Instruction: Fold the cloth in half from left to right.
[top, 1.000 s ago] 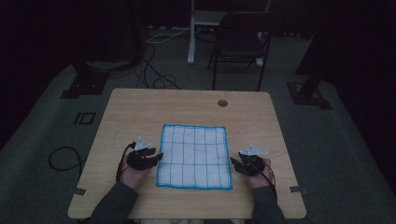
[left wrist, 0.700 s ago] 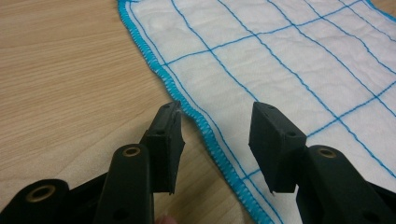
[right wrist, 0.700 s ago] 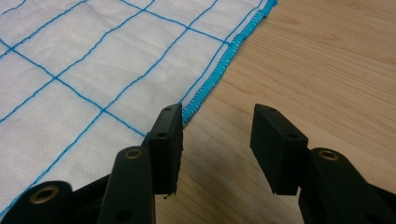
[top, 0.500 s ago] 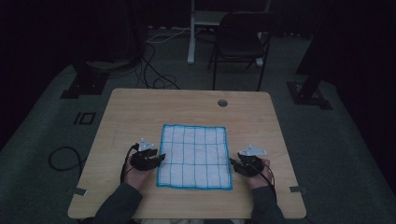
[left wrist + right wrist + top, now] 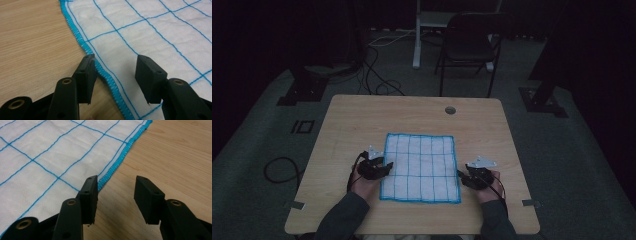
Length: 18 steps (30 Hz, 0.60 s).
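A white cloth [image 5: 421, 167] with blue grid lines and a blue stitched hem lies flat on the wooden table [image 5: 362, 120]. My left gripper [image 5: 384, 166] sits at the cloth's left edge; its jaws have just been opening and now straddle the hem [image 5: 105, 72] without pressing it. The left gripper [image 5: 116, 68] is open. At the cloth's right edge rests my right gripper [image 5: 462, 176], open [image 5: 116, 188], with one jaw at the blue hem [image 5: 117, 160] and the other over bare wood. Nothing is gripped.
A round cable hole [image 5: 450, 110] sits near the table's far edge. Beyond the table stand a dark chair [image 5: 467, 45] and a white post [image 5: 417, 35], with cables on the floor [image 5: 377, 75]. Black stand feet lie at both sides.
The left gripper has shifted slightly toward the cloth's edge and its jaws stand wider. The right gripper and the cloth have kept still.
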### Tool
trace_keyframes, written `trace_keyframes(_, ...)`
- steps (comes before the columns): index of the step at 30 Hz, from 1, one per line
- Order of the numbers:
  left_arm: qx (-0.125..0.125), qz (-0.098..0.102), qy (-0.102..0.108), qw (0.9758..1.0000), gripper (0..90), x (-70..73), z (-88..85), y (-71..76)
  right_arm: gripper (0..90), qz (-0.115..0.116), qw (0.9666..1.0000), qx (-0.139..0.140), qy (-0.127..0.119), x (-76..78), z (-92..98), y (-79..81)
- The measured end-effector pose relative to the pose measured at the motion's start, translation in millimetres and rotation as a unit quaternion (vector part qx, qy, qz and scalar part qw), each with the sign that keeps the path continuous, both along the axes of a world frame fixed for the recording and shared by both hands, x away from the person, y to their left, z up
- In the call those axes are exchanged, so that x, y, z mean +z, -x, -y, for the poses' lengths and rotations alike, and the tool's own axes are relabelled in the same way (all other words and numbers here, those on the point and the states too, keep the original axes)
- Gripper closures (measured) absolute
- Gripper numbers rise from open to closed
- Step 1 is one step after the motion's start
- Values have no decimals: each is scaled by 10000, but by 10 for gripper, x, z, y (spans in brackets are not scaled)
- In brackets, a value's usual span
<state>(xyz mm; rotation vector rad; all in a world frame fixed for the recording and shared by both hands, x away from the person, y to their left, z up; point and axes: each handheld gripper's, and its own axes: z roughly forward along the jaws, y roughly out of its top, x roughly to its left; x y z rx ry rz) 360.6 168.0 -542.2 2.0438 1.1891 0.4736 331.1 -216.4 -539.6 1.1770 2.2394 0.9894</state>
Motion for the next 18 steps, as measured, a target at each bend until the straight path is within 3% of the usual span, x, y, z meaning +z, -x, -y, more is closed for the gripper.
trace_keyframes(5, -9, 58, -104, 9999, 533, -2, 53, -1, 541, 8, 10000, 41, 23, -3, -25, 3)
trace_keyframes(9, -48, 52, -88, 9999, 598, 0, 76, 7, 540, 3, 10000, 63, 23, -6, -39, 2)
trace_keyframes(15, -189, -32, 3, 9998, 778, 8, 87, 20, 539, 28, 10000, 93, 21, -8, -55, 2)
trace_keyframes(18, -252, -75, 48, 9996, 820, 10, 61, 11, 539, 37, 10000, 89, 0, -6, -53, 4)
